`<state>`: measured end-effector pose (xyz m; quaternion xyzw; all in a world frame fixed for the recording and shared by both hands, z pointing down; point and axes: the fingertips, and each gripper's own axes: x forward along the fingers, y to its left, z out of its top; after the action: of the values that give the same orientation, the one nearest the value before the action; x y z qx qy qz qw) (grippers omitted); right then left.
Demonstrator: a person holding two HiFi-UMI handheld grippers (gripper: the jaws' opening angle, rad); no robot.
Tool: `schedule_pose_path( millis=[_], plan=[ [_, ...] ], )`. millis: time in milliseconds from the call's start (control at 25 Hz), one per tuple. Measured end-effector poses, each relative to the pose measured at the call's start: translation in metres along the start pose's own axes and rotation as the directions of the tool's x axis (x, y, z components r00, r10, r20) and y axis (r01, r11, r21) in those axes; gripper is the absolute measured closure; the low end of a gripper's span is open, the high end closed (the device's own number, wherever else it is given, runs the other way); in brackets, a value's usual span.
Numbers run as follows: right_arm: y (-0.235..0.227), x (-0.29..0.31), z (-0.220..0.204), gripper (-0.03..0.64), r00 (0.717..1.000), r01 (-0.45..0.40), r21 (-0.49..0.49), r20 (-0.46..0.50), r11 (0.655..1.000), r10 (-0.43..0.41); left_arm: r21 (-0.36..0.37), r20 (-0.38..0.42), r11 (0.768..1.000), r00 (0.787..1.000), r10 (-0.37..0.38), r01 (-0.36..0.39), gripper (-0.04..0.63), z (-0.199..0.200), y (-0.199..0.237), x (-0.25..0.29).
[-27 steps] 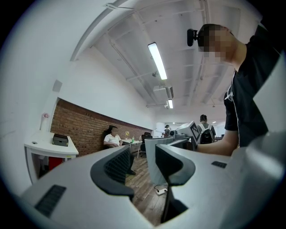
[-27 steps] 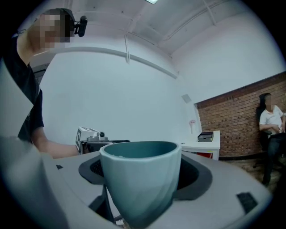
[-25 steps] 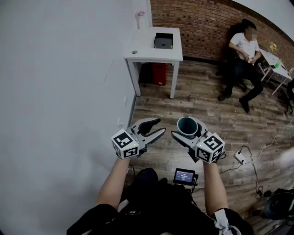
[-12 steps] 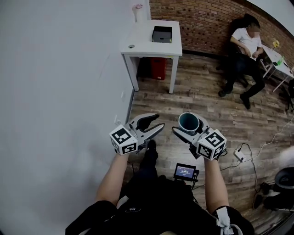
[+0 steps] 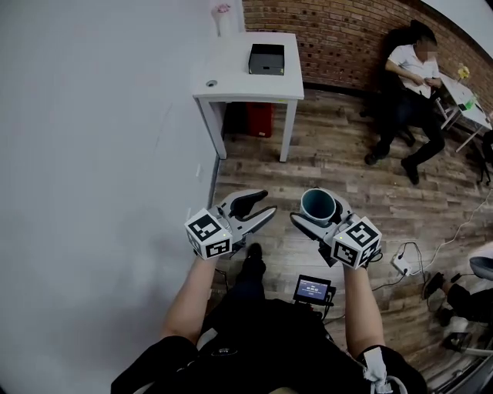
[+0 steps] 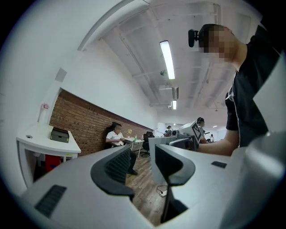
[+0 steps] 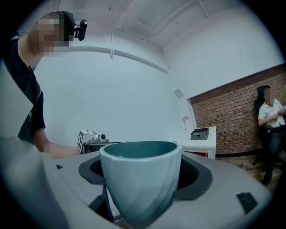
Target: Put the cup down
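Note:
A teal cup point(image 5: 317, 205) point(image 7: 140, 179) stands upright between the jaws of my right gripper point(image 5: 319, 209), which is shut on it and holds it in the air over the wooden floor. The cup's mouth faces up and looks hollow. My left gripper point(image 5: 255, 208) point(image 6: 143, 165) hangs beside it to the left, open, with nothing between its fingers. A white table point(image 5: 231, 73) stands ahead against the wall, well beyond both grippers.
On the white table sit a dark box point(image 5: 266, 58), a pink-topped vase point(image 5: 223, 17) and a small round thing point(image 5: 211, 83). A red bin point(image 5: 258, 119) is under it. A seated person point(image 5: 408, 77) is at the brick wall. A power strip point(image 5: 401, 265) and cables lie on the floor.
The table has slid up and left in the head view, and the view has shifted. Both grippers keep their pose, the cup still held in the right one.

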<state>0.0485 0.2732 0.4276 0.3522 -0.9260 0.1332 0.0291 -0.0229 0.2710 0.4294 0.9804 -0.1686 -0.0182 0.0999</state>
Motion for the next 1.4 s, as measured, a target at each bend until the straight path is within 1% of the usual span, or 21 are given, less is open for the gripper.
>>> schedule_pose_path(
  millis=[280, 440, 680, 1040, 1400],
  plan=[
    [-0.052, 0.062, 0.024, 0.207, 1.000, 0.020, 0.016, 0.012, 1.000, -0.021, -0.009, 0.013, 1.000, 1.000, -0.013, 0.013, 0.414, 0.022, 0.082, 0.015],
    [-0.077, 0.099, 0.041, 0.207, 0.999, 0.036, 0.019, 0.004, 0.999, -0.036, -0.011, 0.010, 1.000, 1.000, -0.022, 0.022, 0.415, 0.035, 0.128, 0.021],
    [-0.109, 0.142, 0.059, 0.207, 0.998, 0.065, 0.024, 0.006, 0.998, -0.065, -0.015, 0.012, 0.999, 0.999, -0.047, 0.047, 0.415, 0.050, 0.185, 0.029],
    [-0.143, 0.174, 0.066, 0.207, 0.996, 0.094, 0.034, 0.000, 0.995, -0.094, -0.034, 0.009, 0.997, 0.997, -0.071, 0.072, 0.417, 0.051, 0.229, 0.041],
    [-0.170, 0.195, 0.071, 0.207, 0.996, 0.086, 0.031, 0.000, 0.996, -0.086, -0.038, 0.001, 0.997, 0.997, -0.072, 0.072, 0.417, 0.050, 0.260, 0.057]
  ],
)
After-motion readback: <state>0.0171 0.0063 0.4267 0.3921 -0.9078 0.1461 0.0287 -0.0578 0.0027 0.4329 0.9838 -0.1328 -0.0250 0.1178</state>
